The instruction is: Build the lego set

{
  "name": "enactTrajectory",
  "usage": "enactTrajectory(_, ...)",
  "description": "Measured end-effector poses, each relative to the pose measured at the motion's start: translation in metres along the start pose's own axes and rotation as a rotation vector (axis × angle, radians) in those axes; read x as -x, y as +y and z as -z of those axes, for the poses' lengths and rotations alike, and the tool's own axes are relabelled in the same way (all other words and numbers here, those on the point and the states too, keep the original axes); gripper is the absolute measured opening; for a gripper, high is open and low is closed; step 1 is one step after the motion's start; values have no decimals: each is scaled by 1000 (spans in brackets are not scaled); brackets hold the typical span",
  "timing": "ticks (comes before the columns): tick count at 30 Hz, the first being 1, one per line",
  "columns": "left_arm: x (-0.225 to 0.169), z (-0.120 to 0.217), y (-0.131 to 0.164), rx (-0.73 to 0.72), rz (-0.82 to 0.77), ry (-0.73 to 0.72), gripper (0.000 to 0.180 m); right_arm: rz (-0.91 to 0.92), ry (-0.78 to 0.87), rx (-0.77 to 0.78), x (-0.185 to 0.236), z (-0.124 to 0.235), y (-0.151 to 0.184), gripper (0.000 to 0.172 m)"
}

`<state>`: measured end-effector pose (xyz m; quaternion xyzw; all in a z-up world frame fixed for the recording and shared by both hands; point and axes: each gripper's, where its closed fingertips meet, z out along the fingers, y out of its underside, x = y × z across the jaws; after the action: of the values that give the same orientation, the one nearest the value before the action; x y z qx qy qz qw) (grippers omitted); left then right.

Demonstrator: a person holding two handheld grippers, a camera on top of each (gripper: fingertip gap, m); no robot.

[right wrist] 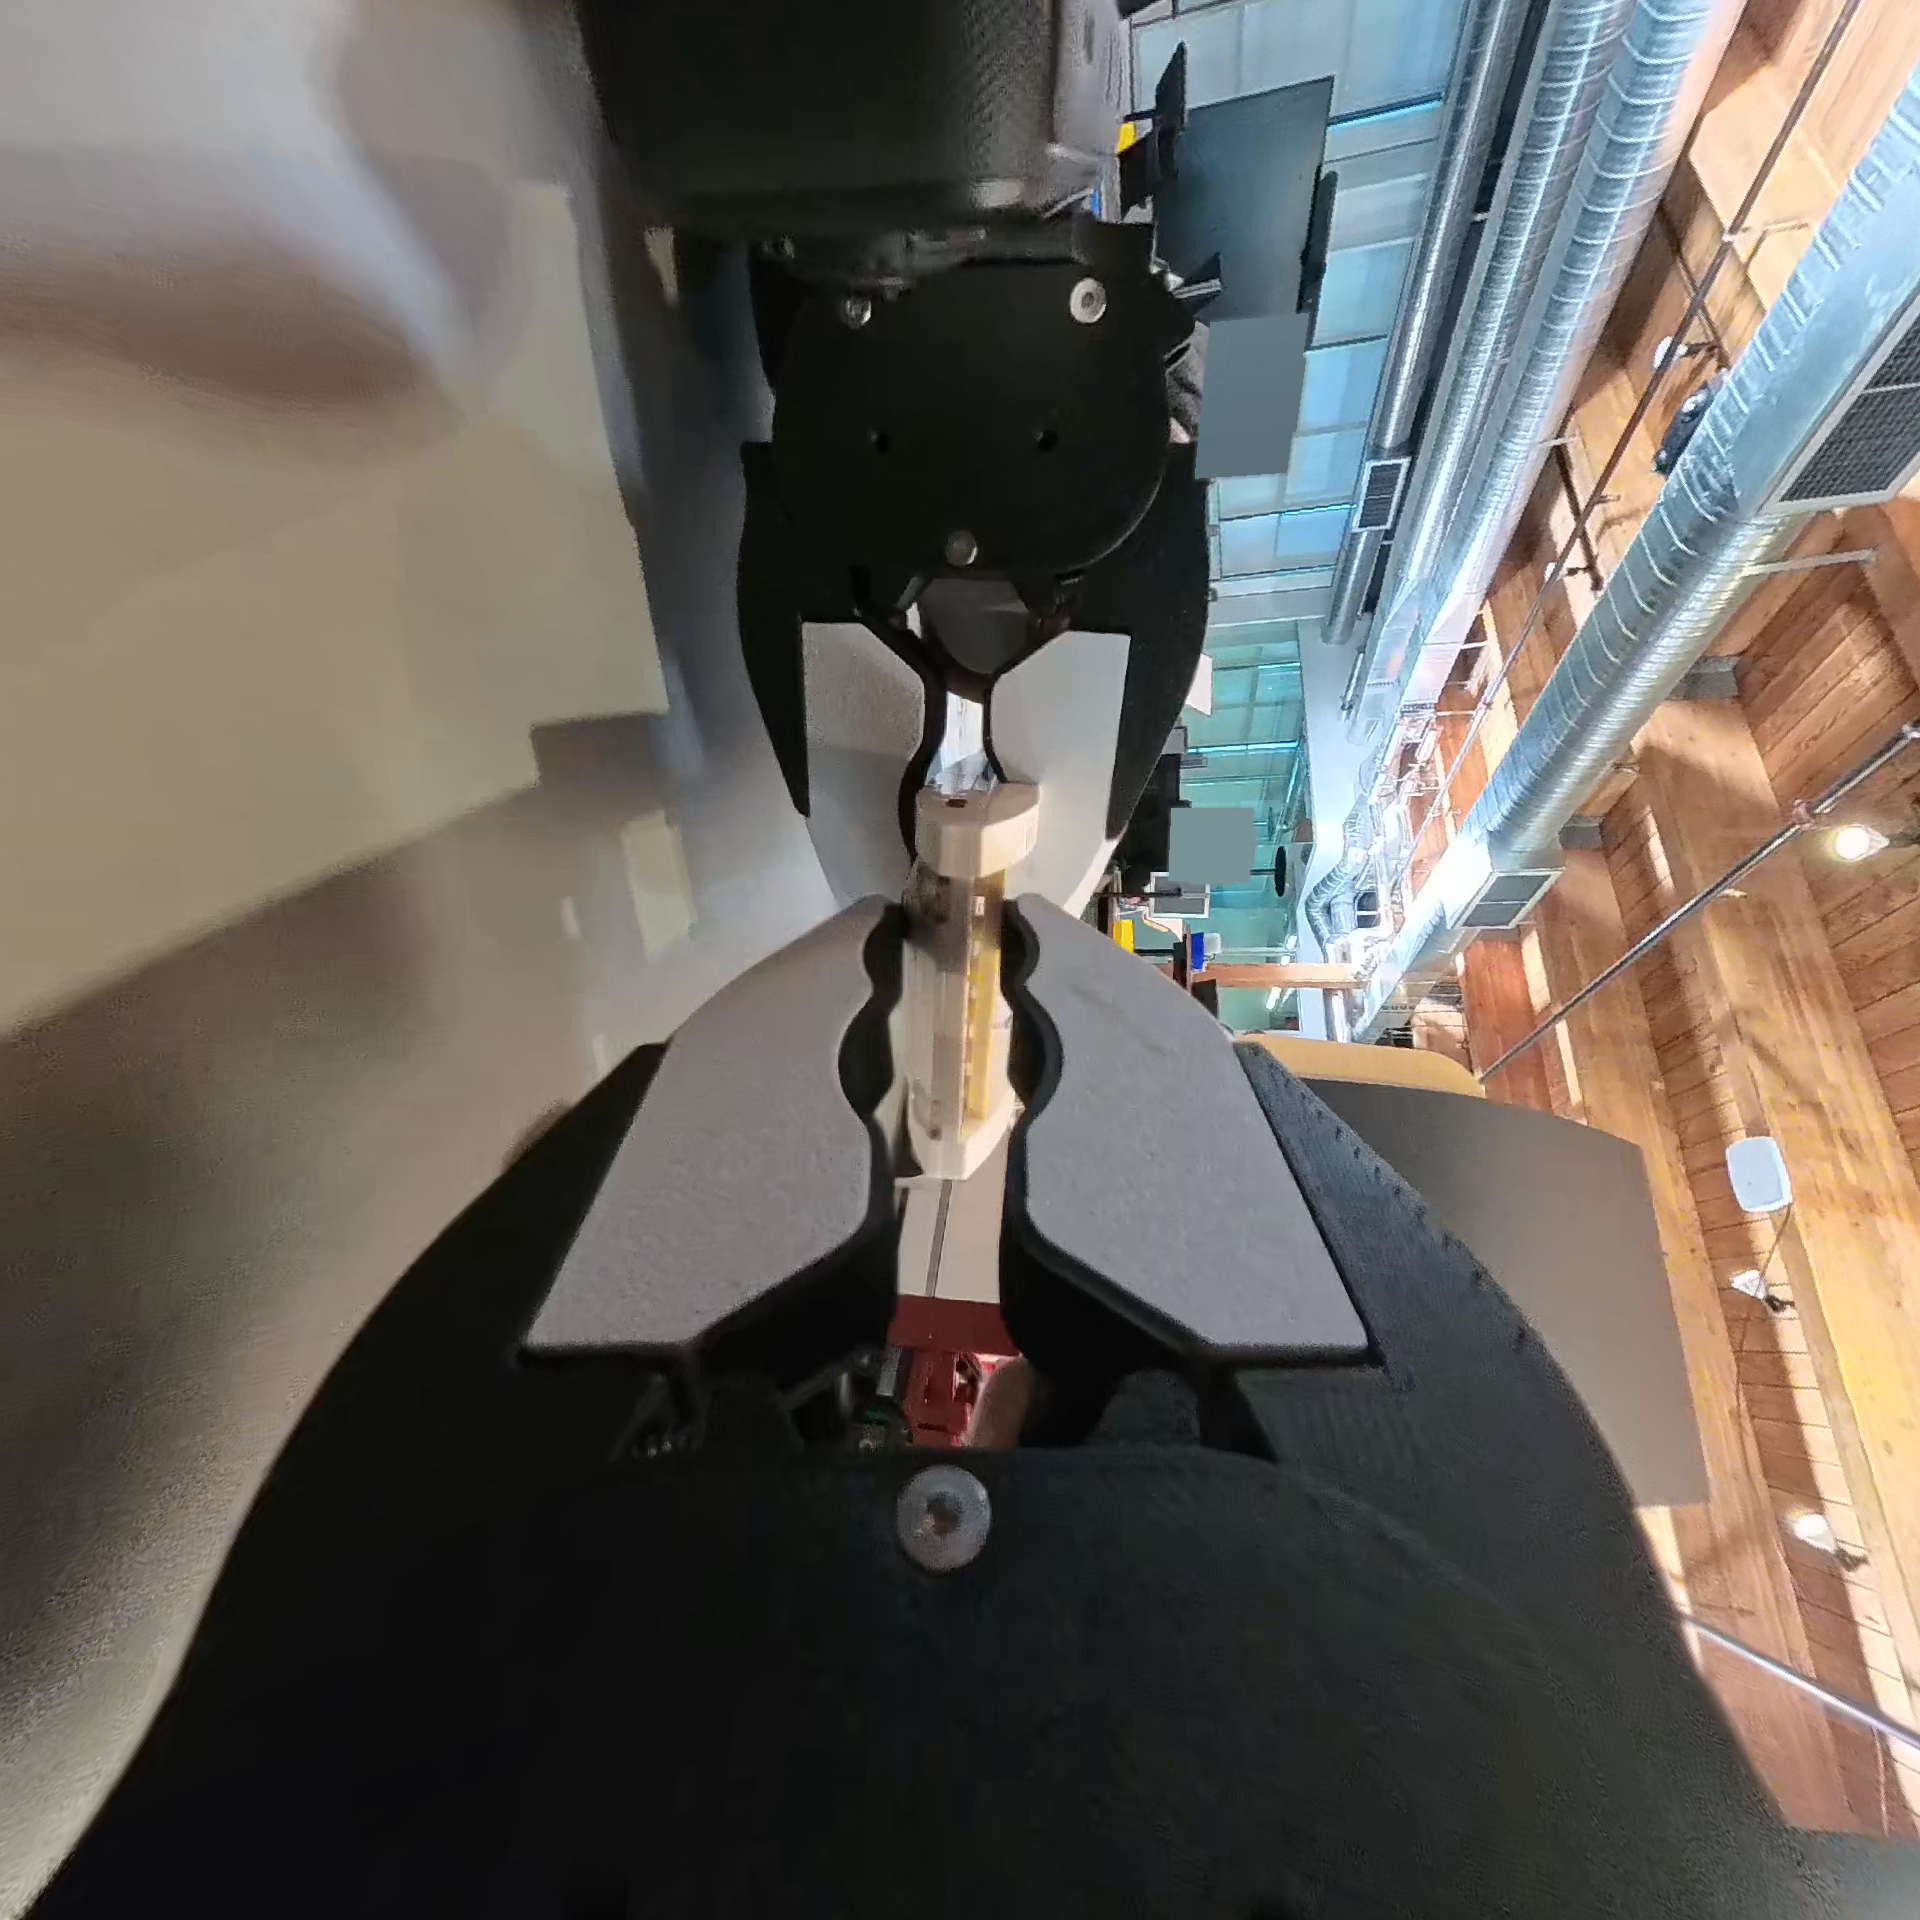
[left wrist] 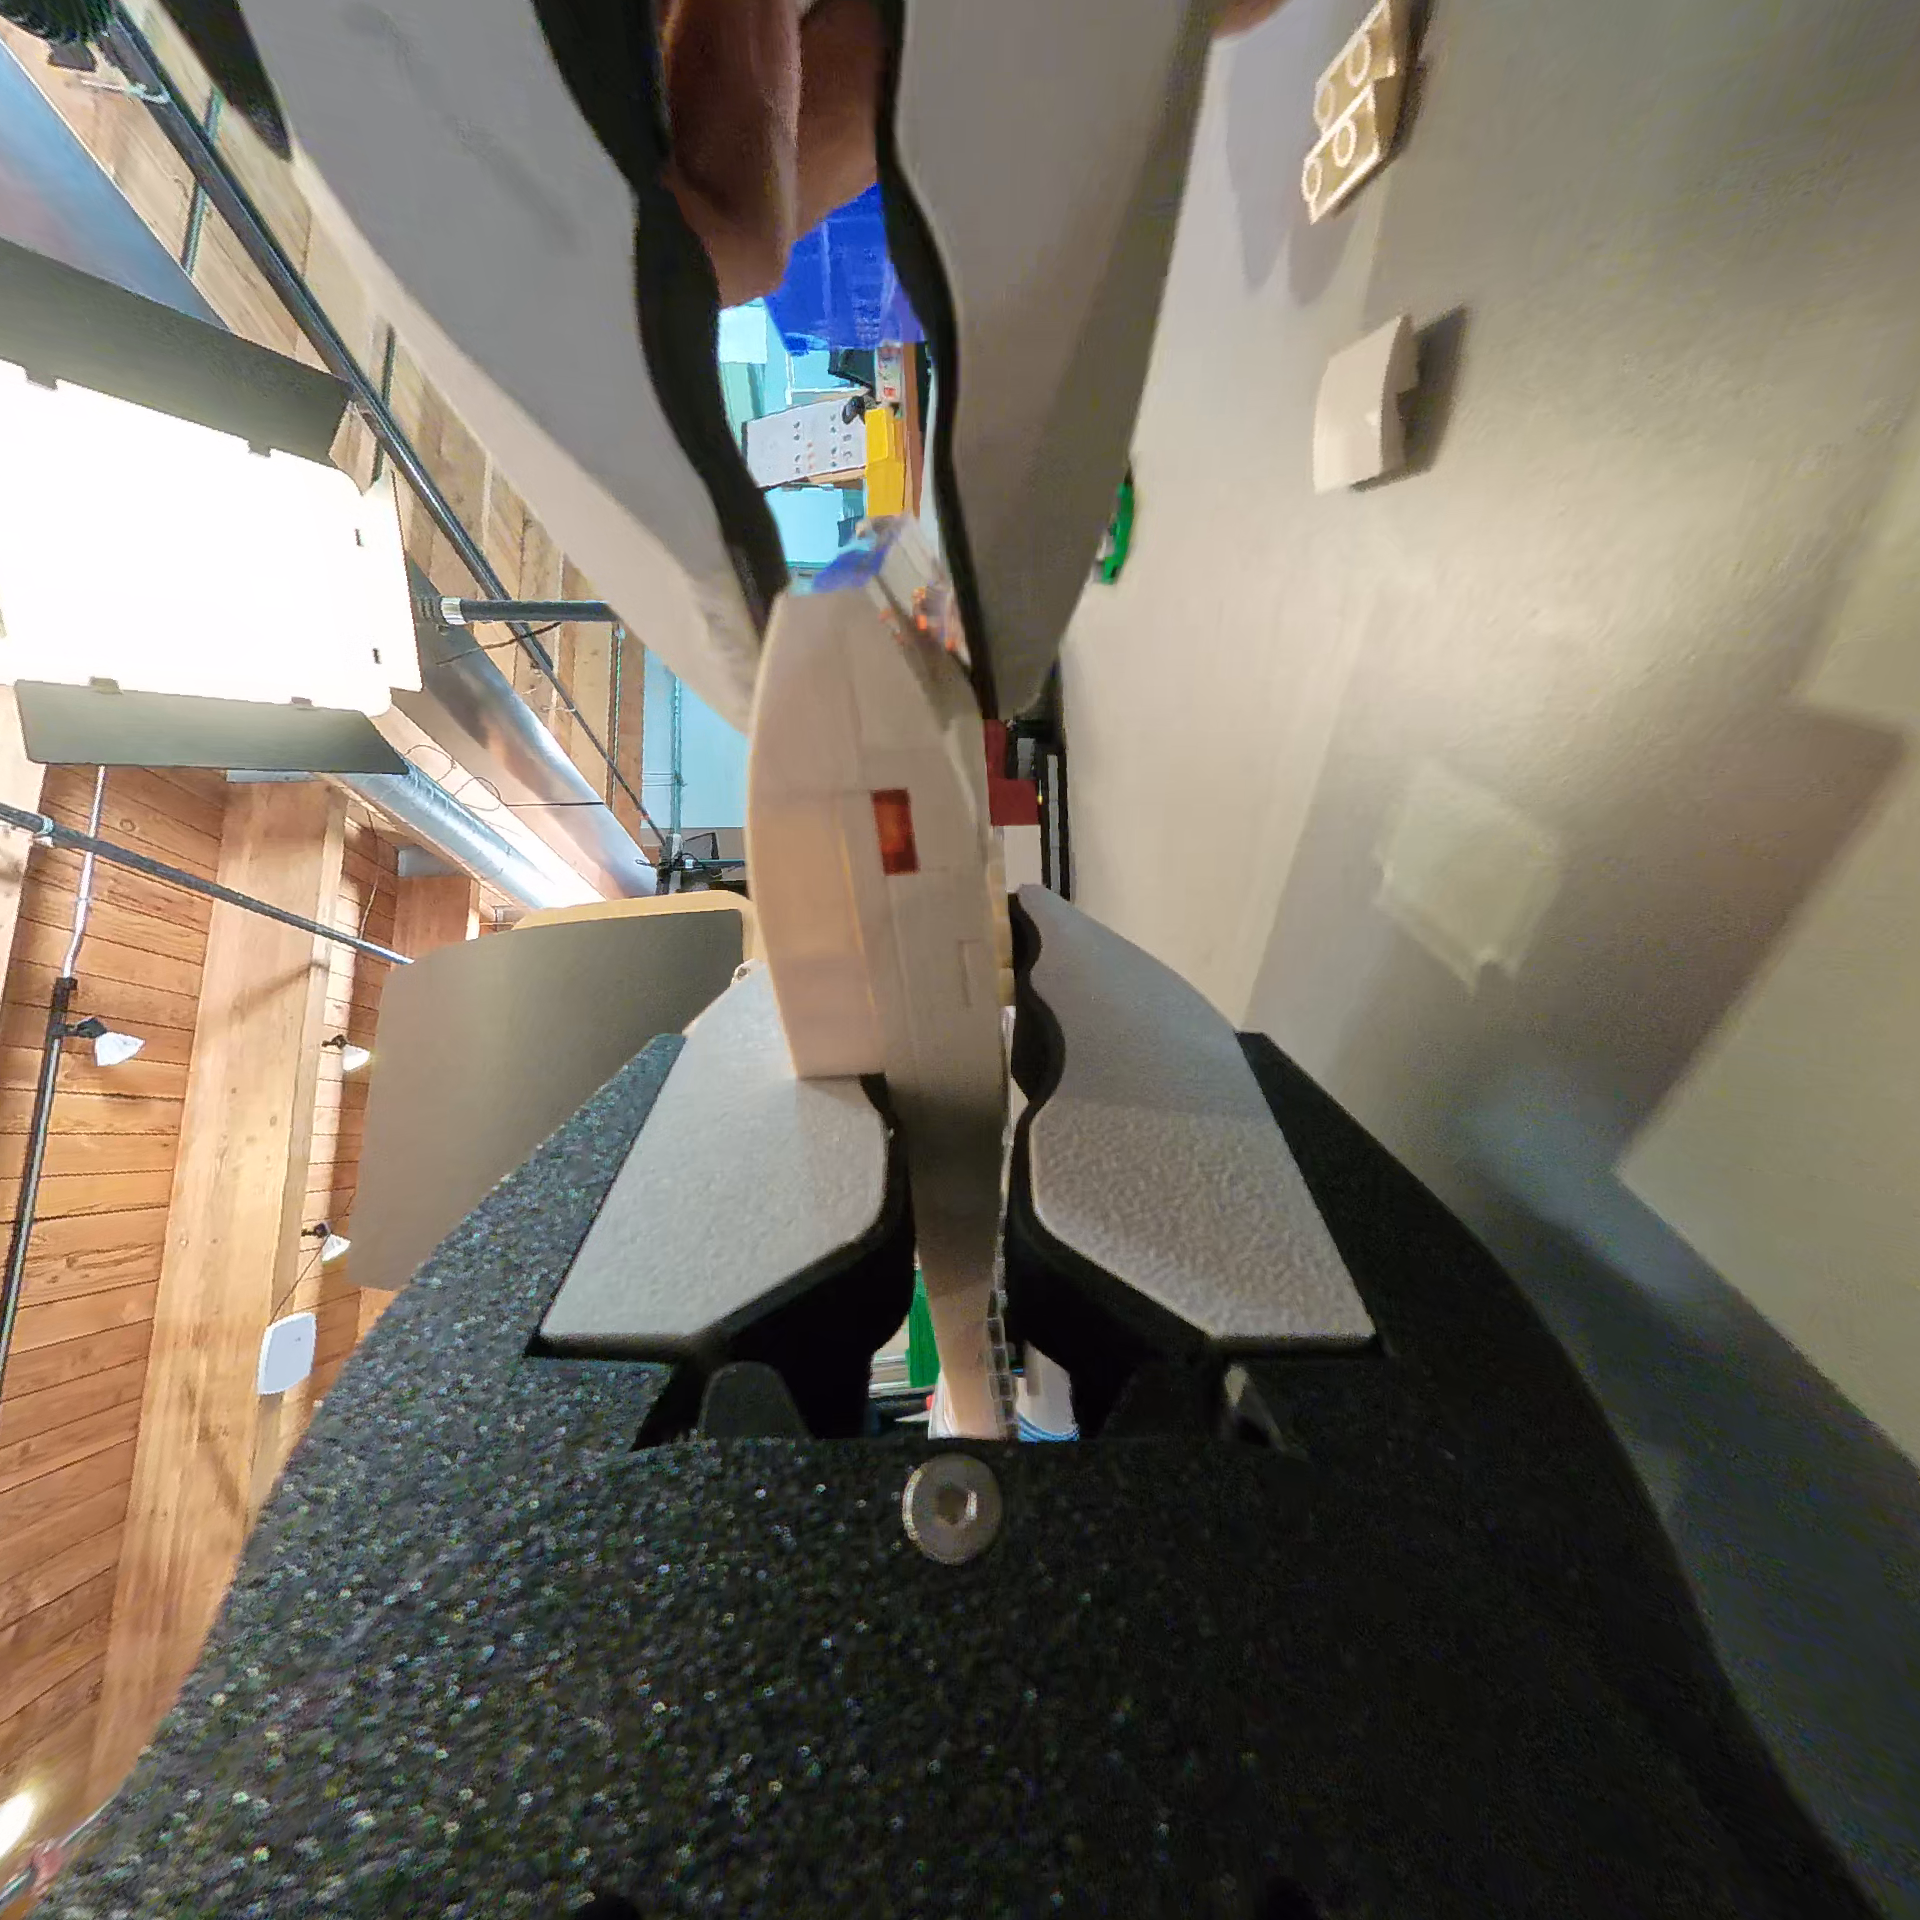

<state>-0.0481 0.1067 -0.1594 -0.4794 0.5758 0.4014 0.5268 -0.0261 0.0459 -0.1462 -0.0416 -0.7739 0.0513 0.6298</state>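
Note:
Both grippers hold one white brick-built model between them, each at one end. In the left wrist view my left gripper [left wrist: 914, 966] is shut on the white model [left wrist: 873, 831], which has a small orange tile on its side. The right gripper [left wrist: 883, 644] faces it from above and clamps the model's far end. In the right wrist view my right gripper [right wrist: 948, 914] is shut on the same model [right wrist: 935, 1018], here showing a yellow strip along one edge. The left gripper [right wrist: 961, 769] grips the model's rounded white end [right wrist: 977, 831].
Both views are tipped sideways. The grey table [left wrist: 1455, 727] bears tan bricks [left wrist: 1351, 114], a white curved piece [left wrist: 1361, 416] and a green piece [left wrist: 1117, 530]. A red brick part [left wrist: 1003, 779] lies behind the model. A hand [left wrist: 748, 135] shows behind the right gripper. My right fingertips sit around 6 cm from my left ones.

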Motion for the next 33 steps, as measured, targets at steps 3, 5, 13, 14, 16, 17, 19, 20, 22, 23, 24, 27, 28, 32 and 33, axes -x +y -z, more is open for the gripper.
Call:
enactTrajectory(3,1,0,-1,-2,6,0,15,-2,-8,-3,0,0,0,17)
enactTrajectory(5,1,1,-1,-2,7,0,15,-1,-16,-4,0,0,0,17)
enactTrajectory(13,-2,1,-1,-2,0,12,15,-13,-69,-6,2,1,0,16)
enactTrajectory(14,-3,0,-1,-3,-2,13,15,-14,-73,-5,3,0,0,16)
enactTrajectory(16,-3,0,0,0,3,15,15,-15,-74,-3,3,0,1,16)
enactTrajectory(17,-4,0,1,-1,5,17,15,-16,-73,2,3,0,2,16)
enactTrajectory(19,-4,-1,2,2,14,18,15,-15,-56,11,1,-1,3,16)
enactTrajectory(20,-4,-2,2,1,21,15,15,-16,-38,13,0,-1,3,17)
enactTrajectory(22,-3,-2,4,2,33,14,15,-14,-10,14,-2,0,4,17)
enactTrajectory(23,-3,-2,5,4,35,9,15,-14,-5,13,-2,1,5,20)
enactTrajectory(24,-2,-1,6,5,39,5,15,-17,-1,12,-3,2,6,24)
enactTrajectory(27,-1,-1,8,8,51,-1,15,-30,15,13,-6,5,9,25)
enactTrajectory(28,0,0,9,7,57,-2,15,-36,24,10,-8,7,10,25)
enactTrajectory(32,6,1,13,0,136,-13,15,-123,67,-6,-21,13,18,27)
enactTrajectory(33,9,1,15,-6,171,-17,15,-148,74,-3,-24,14,22,27)
